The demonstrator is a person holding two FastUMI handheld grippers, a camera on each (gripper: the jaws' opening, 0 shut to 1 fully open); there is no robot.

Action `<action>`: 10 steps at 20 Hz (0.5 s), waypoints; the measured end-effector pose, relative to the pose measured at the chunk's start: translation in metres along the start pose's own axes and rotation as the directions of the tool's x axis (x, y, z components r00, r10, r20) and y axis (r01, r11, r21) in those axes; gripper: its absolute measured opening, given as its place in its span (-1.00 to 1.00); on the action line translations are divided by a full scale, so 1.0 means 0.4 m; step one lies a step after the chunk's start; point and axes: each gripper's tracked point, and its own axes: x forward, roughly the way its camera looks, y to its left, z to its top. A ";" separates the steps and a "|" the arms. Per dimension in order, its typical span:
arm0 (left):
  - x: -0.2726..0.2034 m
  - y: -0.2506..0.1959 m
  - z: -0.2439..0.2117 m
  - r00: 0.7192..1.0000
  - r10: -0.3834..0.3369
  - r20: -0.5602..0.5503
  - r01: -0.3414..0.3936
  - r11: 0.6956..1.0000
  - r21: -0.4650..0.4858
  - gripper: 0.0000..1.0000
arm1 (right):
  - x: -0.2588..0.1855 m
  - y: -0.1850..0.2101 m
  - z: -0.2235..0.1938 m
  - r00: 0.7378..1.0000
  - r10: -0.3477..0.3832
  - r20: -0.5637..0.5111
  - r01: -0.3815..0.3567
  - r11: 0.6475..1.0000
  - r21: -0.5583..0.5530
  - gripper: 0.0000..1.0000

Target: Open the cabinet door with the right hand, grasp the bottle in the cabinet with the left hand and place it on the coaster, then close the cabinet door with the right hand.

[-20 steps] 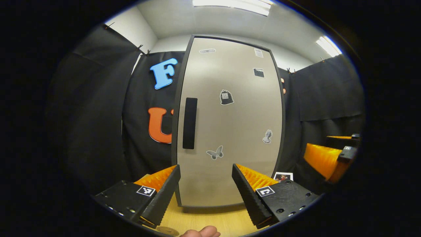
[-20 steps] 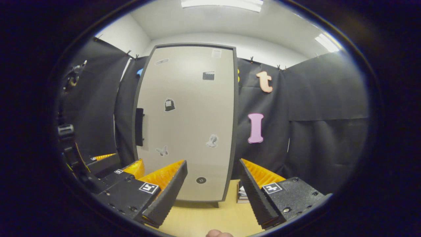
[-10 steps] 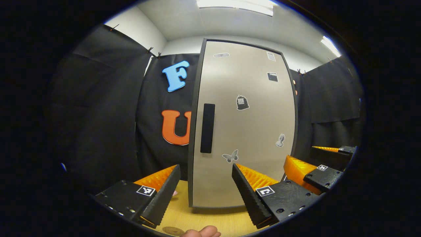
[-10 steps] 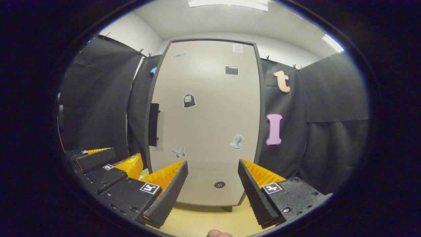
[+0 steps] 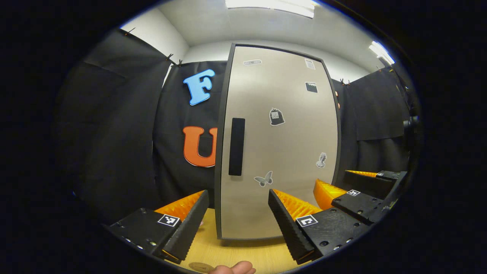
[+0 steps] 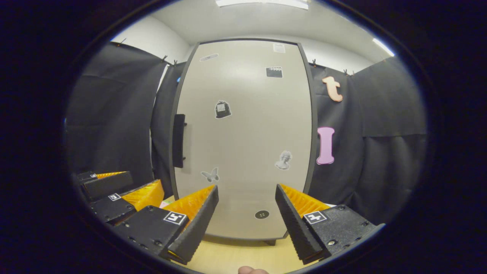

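Cabinet door (image 6: 243,140) shut, upright on the desk (image 6: 232,258); bottle presumably hidden behind. Handle (image 6: 179,140) vertical, up and left of the right tool (image 6: 246,217), released. Left tool (image 5: 238,222) released, nearer.

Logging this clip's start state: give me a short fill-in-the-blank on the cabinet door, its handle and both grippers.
1. The cabinet door is ___.
2. In the right gripper view, the handle sits near the door's ___ edge.
3. Both the left gripper and the right gripper are ___ and hold nothing.
4. The sticker nearest below the handle is shaped like a ___.

Missing words: closed; left; open; butterfly
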 end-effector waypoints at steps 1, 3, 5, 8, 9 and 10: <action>-0.002 0.011 0.002 1.000 0.005 0.008 -0.005 1.000 0.015 0.91 | 0.005 0.005 0.000 1.000 0.007 0.001 -0.007 1.000 -0.004 0.94; -0.006 0.011 0.000 1.000 -0.005 0.016 0.005 1.000 0.012 0.90 | 0.015 0.016 -0.003 1.000 0.027 -0.005 -0.027 1.000 -0.010 0.94; -0.007 0.017 -0.012 1.000 -0.009 0.000 0.009 1.000 -0.001 0.90 | 0.029 0.009 0.000 1.000 0.019 -0.008 -0.019 1.000 -0.022 0.96; -0.013 0.030 -0.012 1.000 -0.015 -0.003 0.015 1.000 0.000 0.90 | 0.055 0.006 0.013 1.000 0.018 0.001 -0.018 0.998 -0.058 0.96; -0.016 0.030 -0.014 1.000 -0.021 -0.007 0.021 1.000 0.001 0.90 | 0.064 0.009 0.018 1.000 0.022 0.004 -0.022 0.997 -0.070 0.97; -0.019 0.033 -0.016 1.000 -0.028 -0.007 0.028 1.000 0.002 0.90 | 0.076 0.016 0.028 1.000 0.029 0.010 -0.028 0.997 -0.076 0.97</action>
